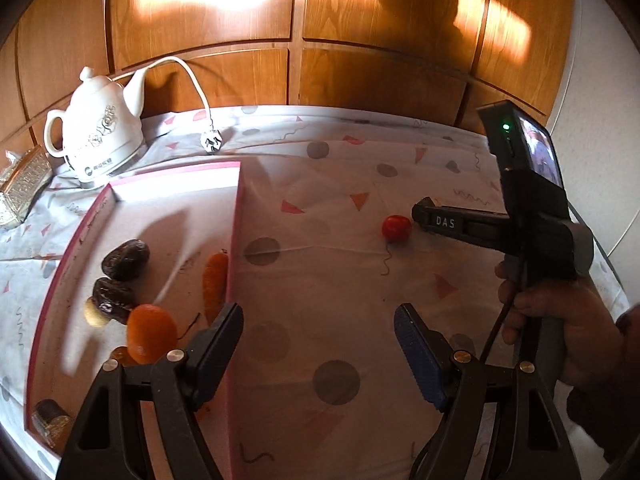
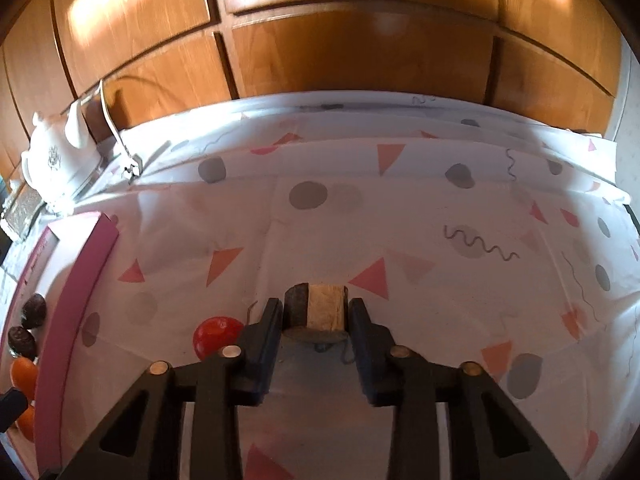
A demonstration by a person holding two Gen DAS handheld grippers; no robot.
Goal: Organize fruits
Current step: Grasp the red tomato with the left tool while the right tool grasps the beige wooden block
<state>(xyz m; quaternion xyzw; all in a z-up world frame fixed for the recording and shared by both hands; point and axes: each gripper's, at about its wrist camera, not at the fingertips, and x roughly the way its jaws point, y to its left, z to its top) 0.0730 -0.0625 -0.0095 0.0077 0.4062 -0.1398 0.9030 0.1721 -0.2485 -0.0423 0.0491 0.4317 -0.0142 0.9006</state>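
One patterned tablecloth (image 2: 400,208) w/ wood cabinets (image 2: 360,40) behind.

Kettle (image 2: 52,164) cut by left edge; wrapped sweet (image 1: 50,424) (corner of tray (image 1: 236,216)) partly behind gripper.

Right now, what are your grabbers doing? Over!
Right gripper jaws shut on the brown-and-tan block. Left gripper open, empty, over the pink tray's wall. Red tomato loose on the tablecloth. Nothing blocking.

white teapot (image 1: 98,136), plug (image 1: 211,142) – patterned tablecloth (image 1: 340,184)
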